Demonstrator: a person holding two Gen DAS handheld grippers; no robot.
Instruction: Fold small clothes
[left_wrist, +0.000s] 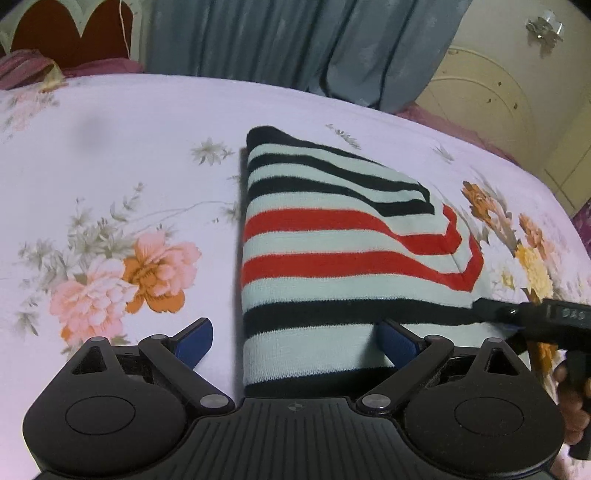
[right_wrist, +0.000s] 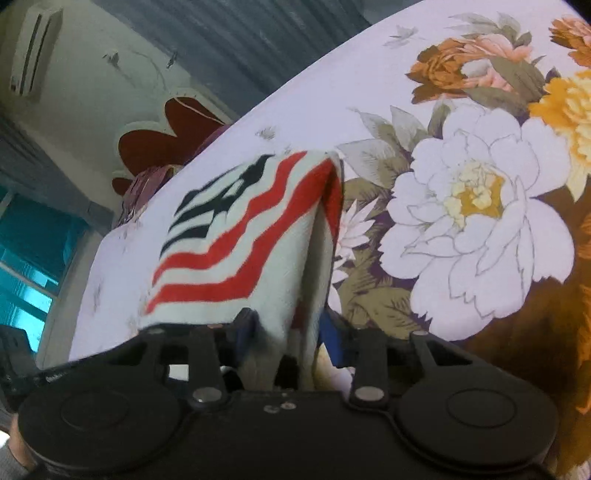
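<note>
Left gripper (left_wrist: 293, 341) spread wide, astride the near end of the striped garment (left_wrist: 332, 236), clasping nothing. Long axis running straight away along the floral bedsheet (left_wrist: 110, 155). Right gripper (right_wrist: 286, 328) nearer, pinching the garment's right corner, lifted.

knitted striped garment (left_wrist: 332, 266), matt cotton bedsheet (left_wrist: 110, 147)

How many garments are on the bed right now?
1: a striped knit garment in black, red and pale mint, lying folded on the floral bedsheet, its right edge pinched by the right gripper. Others may lie out of view.
</note>
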